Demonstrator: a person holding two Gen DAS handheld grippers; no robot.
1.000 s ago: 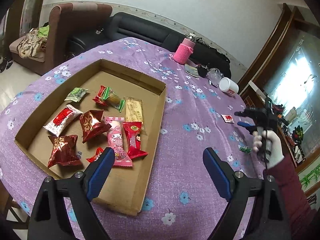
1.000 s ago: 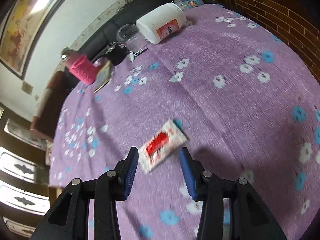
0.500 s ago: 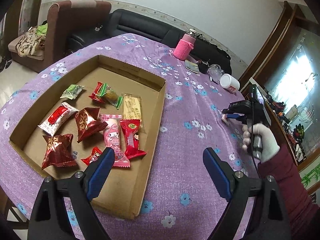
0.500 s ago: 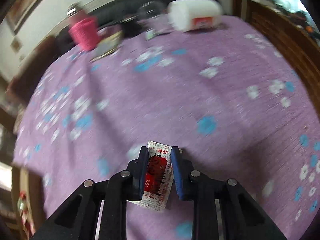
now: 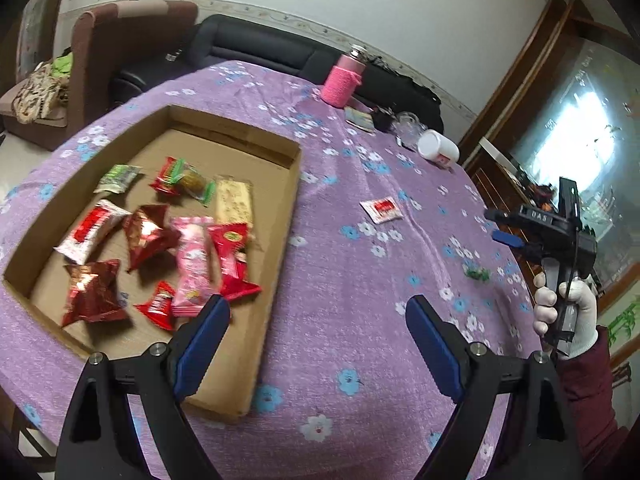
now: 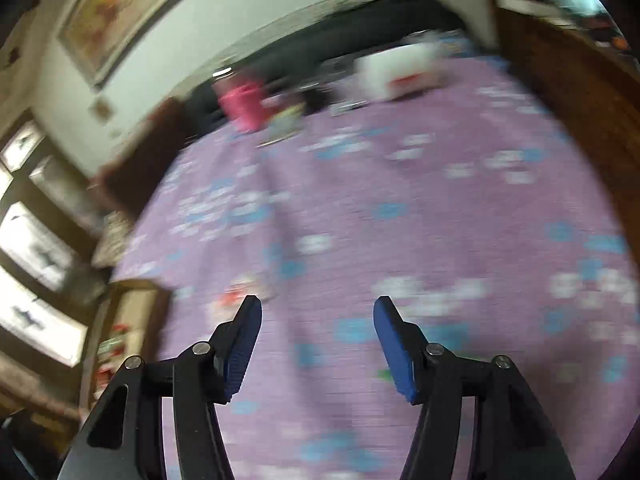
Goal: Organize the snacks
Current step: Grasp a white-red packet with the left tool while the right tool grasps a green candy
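A shallow cardboard tray [image 5: 280, 240] on the purple flowered tablecloth holds several wrapped snacks [image 5: 192, 256]. A red-and-white sachet [image 5: 381, 209] lies on the cloth to the right of the tray; it shows blurred in the right wrist view [image 6: 236, 296]. A small green candy [image 5: 476, 273] lies further right. My left gripper [image 5: 318, 340] is open and empty above the tray's near right corner. My right gripper [image 6: 318, 344] is open and empty, held above the cloth; in the left wrist view it [image 5: 508, 236] is up at the right, beyond the green candy.
A pink-sleeved bottle [image 5: 344, 82], a glass [image 5: 406, 122], a lying white jar [image 5: 438, 148] and small items stand at the table's far side. A dark sofa [image 5: 256, 52] and brown armchair [image 5: 120, 40] are behind. Wooden furniture [image 6: 580, 92] borders the right.
My right gripper was closed on the red-and-white sachet, then opened and pulled back to the right. The sachet now lies on the cloth closer to the tray. The left gripper stayed open.
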